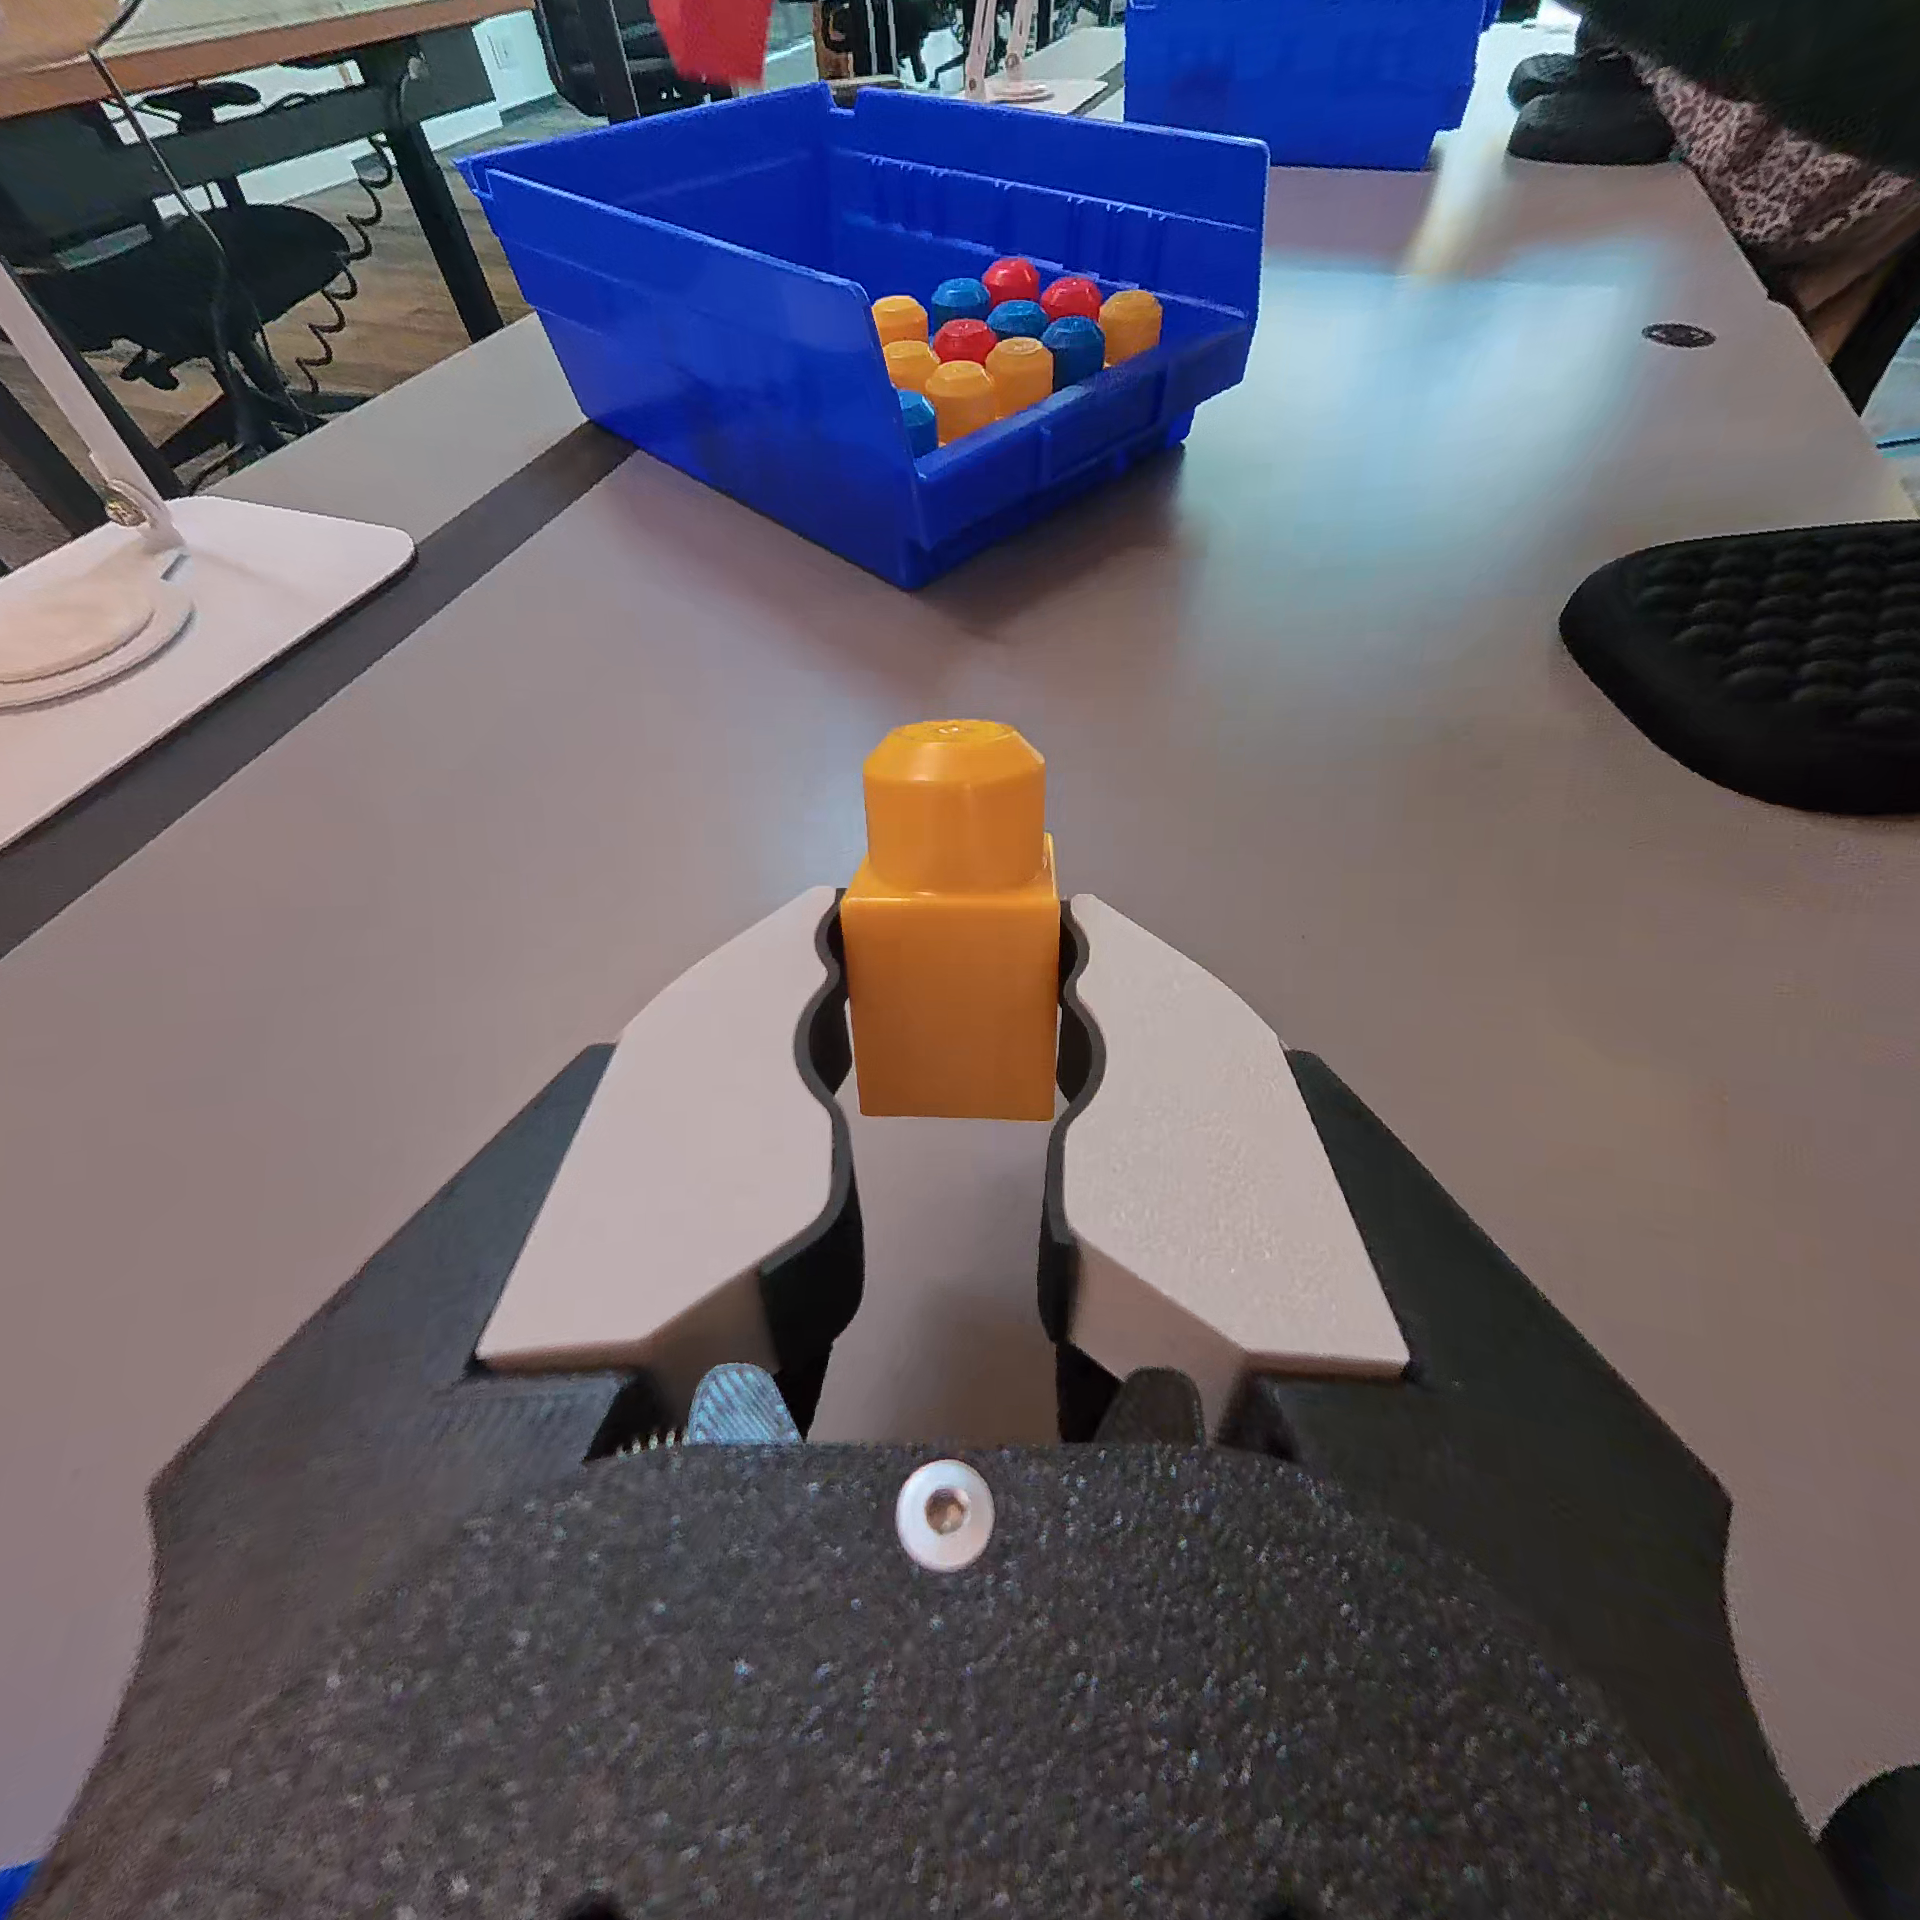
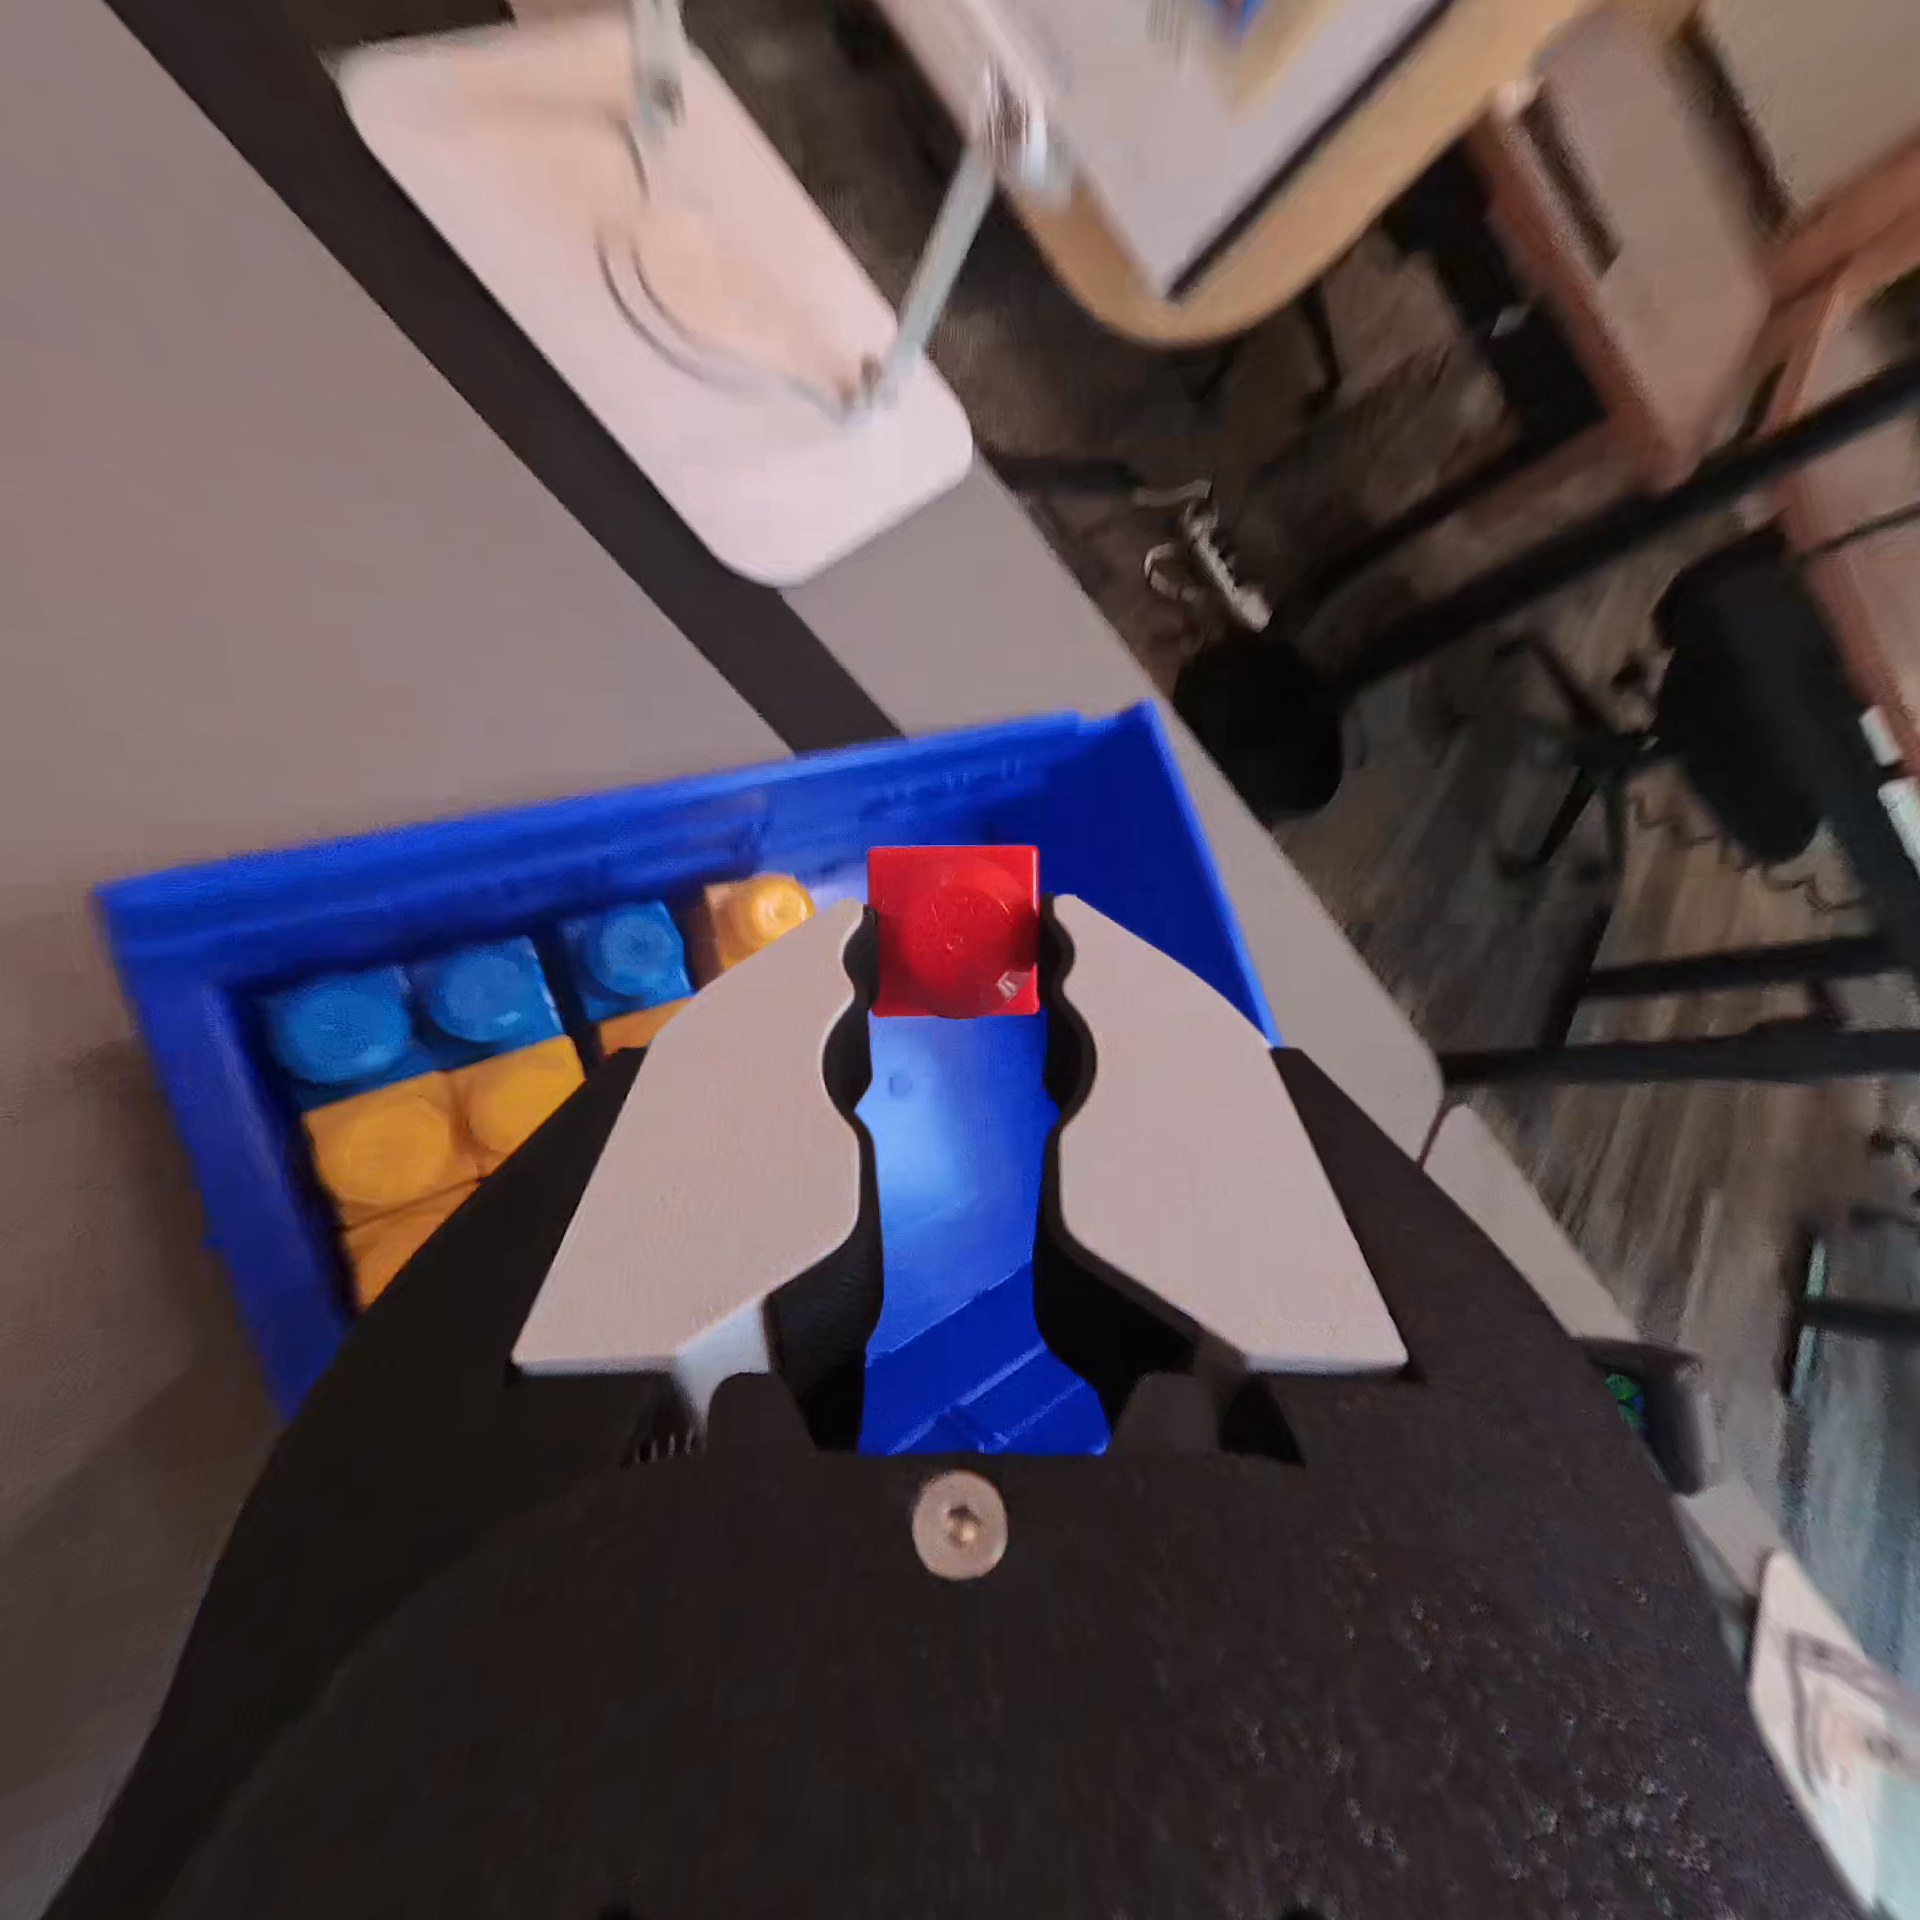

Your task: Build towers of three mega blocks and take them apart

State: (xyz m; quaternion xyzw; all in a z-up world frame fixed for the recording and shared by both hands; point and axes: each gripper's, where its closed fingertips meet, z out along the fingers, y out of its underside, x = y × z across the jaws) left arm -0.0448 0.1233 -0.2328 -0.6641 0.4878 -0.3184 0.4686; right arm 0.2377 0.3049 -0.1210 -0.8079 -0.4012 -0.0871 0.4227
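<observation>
Orange block point(image 1: 951, 992) in left gripper point(image 1: 953, 914); right gripper point(image 2: 953, 909) apparently grips red block point(image 2: 953, 930).

Orange single-stud block point(image 1: 951, 997) upright above the table, red block point(image 2: 953, 932) stud toward camera, over the blue bin point(image 2: 665, 821) of blocks

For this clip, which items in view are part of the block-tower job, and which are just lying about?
Part of the job:
- orange block, held by the left gripper
- red block, held by the right gripper
- blue bin of loose blocks

Lying about:
- white lamp base
- black textured pad
- second blue bin
</observation>
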